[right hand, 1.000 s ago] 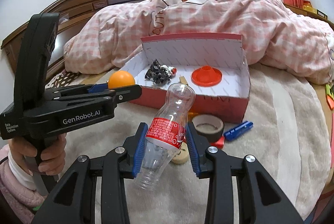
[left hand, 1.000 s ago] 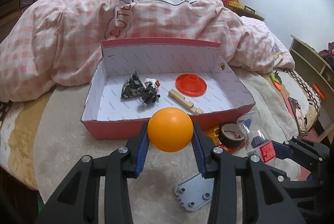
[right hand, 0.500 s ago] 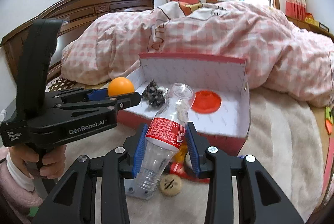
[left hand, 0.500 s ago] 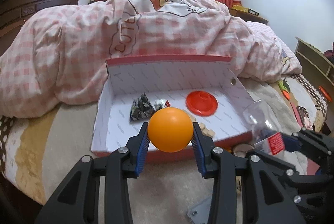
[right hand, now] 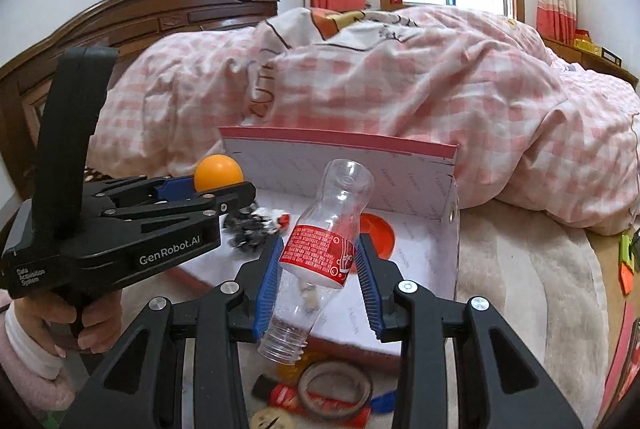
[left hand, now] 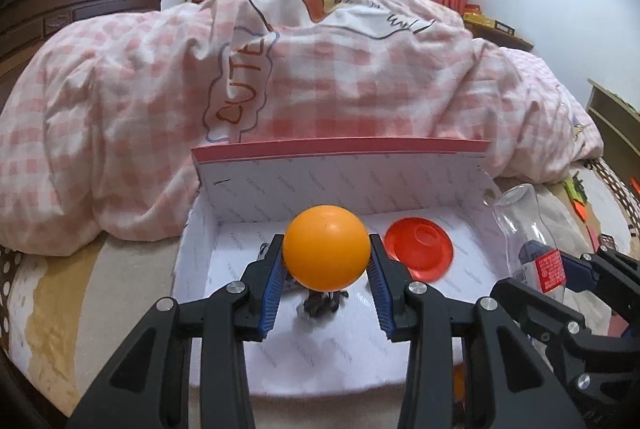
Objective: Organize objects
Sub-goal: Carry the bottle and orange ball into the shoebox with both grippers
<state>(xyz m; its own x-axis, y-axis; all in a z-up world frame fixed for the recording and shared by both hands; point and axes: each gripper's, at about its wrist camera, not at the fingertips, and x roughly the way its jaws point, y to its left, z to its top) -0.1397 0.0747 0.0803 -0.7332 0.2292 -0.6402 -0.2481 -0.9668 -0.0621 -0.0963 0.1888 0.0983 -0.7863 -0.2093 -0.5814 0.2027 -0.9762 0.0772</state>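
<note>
Orange ball point(left hand: 326, 247) sat clamped in your left tongs point(left hand: 326, 269) over the box point(left hand: 340, 173); your right tongs point(right hand: 316, 265) gripped the clear bottle point(right hand: 324, 249) near its front wall. Delivery step, I judged; next, lower and release inside.

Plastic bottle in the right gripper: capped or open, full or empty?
Open and empty: the plastic bottle shows a bare threaded neck, pointing down, and a clear, see-through body.

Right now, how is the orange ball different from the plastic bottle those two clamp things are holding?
The orange ball is round, solid-coloured and opaque; the plastic bottle is long, see-through and wears a red label. The ball sits in the left gripper; the bottle sits tilted, its open neck downward, in the right gripper. Both are clamped between blue pads above the open box.
</note>
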